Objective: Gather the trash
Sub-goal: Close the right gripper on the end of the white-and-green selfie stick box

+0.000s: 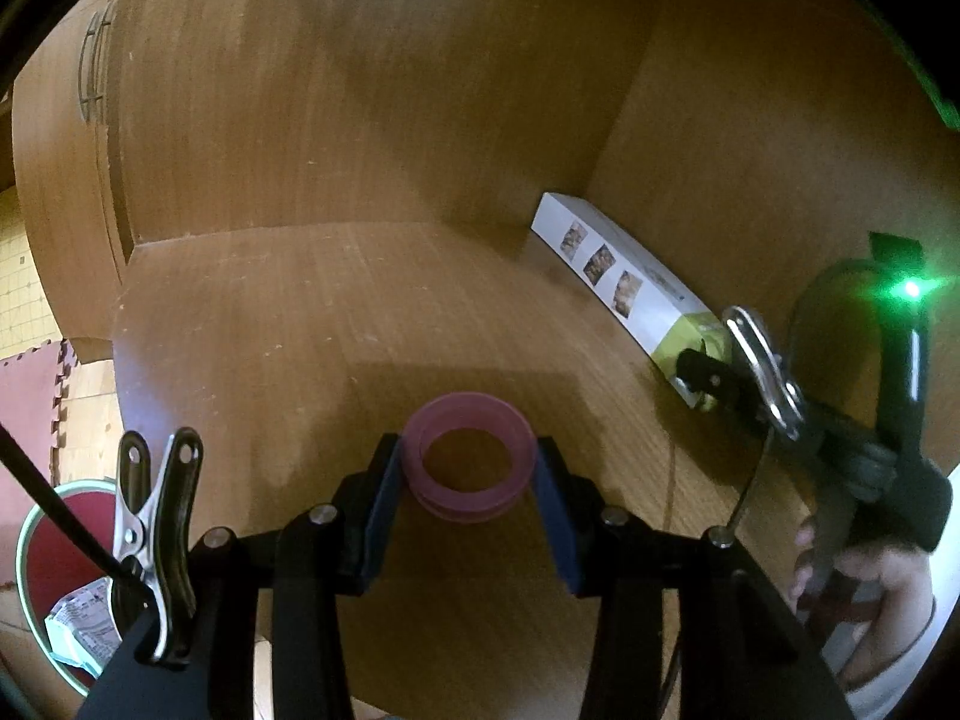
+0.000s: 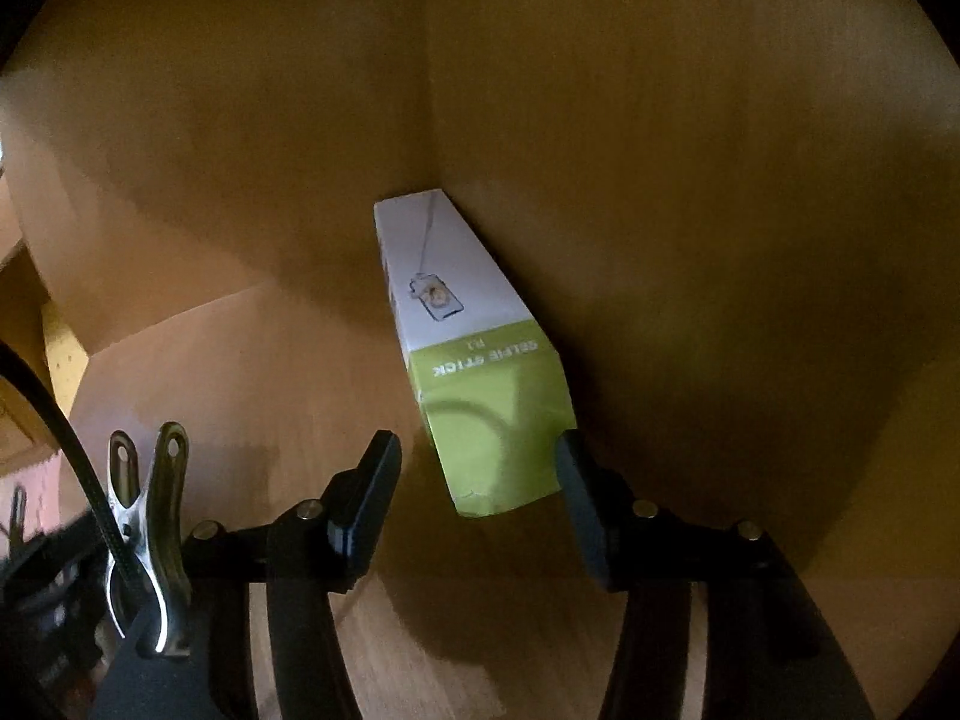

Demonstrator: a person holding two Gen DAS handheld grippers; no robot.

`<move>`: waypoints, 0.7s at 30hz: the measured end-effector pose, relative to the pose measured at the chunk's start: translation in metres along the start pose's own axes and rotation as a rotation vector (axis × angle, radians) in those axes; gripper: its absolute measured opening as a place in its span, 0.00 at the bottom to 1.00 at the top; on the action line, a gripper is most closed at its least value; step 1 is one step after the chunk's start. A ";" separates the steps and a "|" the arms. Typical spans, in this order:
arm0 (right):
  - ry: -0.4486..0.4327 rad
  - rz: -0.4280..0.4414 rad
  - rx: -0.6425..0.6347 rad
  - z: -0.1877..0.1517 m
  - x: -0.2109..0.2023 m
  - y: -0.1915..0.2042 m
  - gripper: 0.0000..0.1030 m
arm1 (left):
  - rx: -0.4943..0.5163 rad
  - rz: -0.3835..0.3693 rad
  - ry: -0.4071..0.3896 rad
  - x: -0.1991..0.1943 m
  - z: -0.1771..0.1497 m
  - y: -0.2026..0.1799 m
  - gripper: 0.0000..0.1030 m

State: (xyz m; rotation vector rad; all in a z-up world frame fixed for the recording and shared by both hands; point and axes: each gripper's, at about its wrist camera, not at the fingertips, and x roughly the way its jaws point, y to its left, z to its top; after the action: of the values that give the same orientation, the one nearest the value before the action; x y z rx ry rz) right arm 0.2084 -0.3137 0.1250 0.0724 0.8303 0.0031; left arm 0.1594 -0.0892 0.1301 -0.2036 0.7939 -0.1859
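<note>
left wrist | left gripper (image 1: 468, 468) angled down | fingers (image 1: 384, 480) clamp tape roll (image 1: 468, 456)

Both views are dim and amber-toned, with heavy fisheye bending and black vignette at the corners. In the left wrist view a green lamp (image 1: 912, 288) flares at the right, smearing glare along the far right rim. Soft shadows pool on the wooden desk (image 1: 300, 312). The right wrist view is darker and blurry, the white-and-green box (image 2: 474, 354) brightest
</note>
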 end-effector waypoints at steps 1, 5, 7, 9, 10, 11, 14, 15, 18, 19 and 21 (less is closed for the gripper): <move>0.014 0.010 -0.002 0.003 0.002 0.001 0.55 | -0.002 0.001 -0.002 0.000 0.000 0.001 0.44; 0.003 0.036 -0.054 0.008 0.002 0.018 0.63 | -0.010 0.007 -0.001 -0.001 -0.001 0.002 0.44; -0.013 0.058 -0.098 0.010 -0.001 0.028 0.67 | -0.014 0.006 -0.001 -0.002 -0.001 0.003 0.44; -0.021 0.099 -0.128 0.010 -0.006 0.035 0.68 | -0.012 0.007 -0.002 -0.003 -0.001 0.003 0.44; -0.028 0.150 -0.144 0.009 -0.010 0.038 0.68 | -0.012 0.007 -0.002 -0.003 -0.002 0.002 0.44; -0.026 0.198 -0.159 0.009 -0.013 0.041 0.68 | -0.012 0.006 -0.002 -0.004 -0.002 0.002 0.44; -0.038 0.206 -0.216 0.010 -0.022 0.053 0.67 | -0.014 0.009 -0.004 -0.007 -0.002 0.004 0.44; -0.050 0.197 -0.231 0.010 -0.025 0.055 0.67 | -0.017 0.009 -0.006 -0.008 -0.002 0.005 0.44; -0.078 0.135 -0.252 0.012 -0.029 0.052 0.67 | -0.022 0.012 -0.010 -0.009 -0.001 0.008 0.44; -0.078 0.100 -0.257 0.014 -0.027 0.049 0.67 | -0.026 0.011 -0.010 -0.010 -0.001 0.009 0.44; -0.061 0.025 -0.264 0.016 -0.019 0.043 0.67 | -0.033 0.008 -0.009 -0.010 0.000 0.011 0.44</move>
State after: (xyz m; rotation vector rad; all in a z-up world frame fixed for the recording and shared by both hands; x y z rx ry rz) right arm 0.2083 -0.2729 0.1524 -0.1652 0.7622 0.1333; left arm 0.1532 -0.0762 0.1340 -0.2327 0.7888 -0.1644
